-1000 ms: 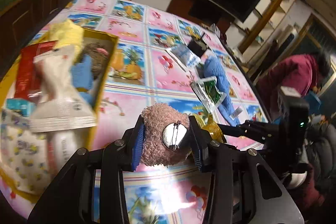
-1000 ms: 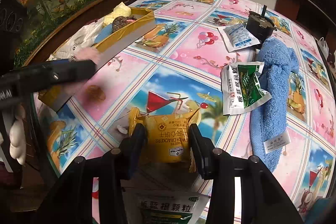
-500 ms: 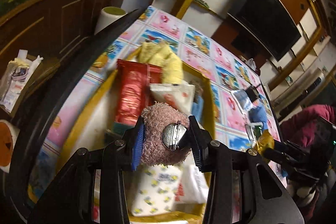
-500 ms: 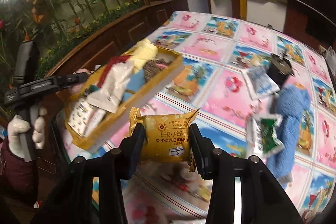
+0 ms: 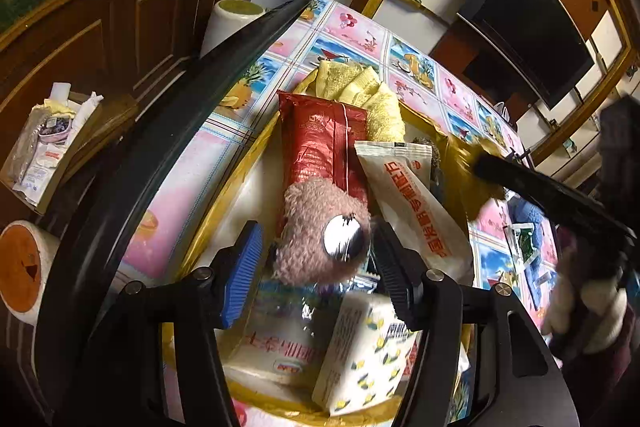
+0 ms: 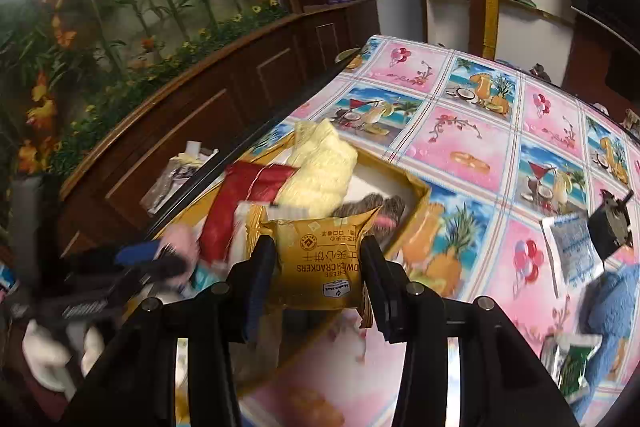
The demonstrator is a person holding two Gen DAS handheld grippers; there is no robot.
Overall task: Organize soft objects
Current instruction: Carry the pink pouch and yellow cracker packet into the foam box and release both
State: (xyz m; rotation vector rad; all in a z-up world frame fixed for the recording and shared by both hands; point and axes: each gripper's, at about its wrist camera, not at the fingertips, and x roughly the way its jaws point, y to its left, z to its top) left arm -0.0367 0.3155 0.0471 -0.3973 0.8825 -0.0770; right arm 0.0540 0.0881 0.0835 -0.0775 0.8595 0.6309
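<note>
Yellow box [image 5: 448, 143] crammed: red packet [image 5: 320, 139], yellow towel [image 5: 360, 95], pink plush [image 5: 316, 239]

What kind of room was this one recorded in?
Probably a home living or dining room: a wall-mounted television, dark wood cabinets, and a table under a fruit-and-drink print tablecloth.

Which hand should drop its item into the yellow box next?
Right. The left gripper has just opened over the box, leaving the pink plush toy loose between its jaws; the right gripper grips the cracker packet beside the box.
</note>
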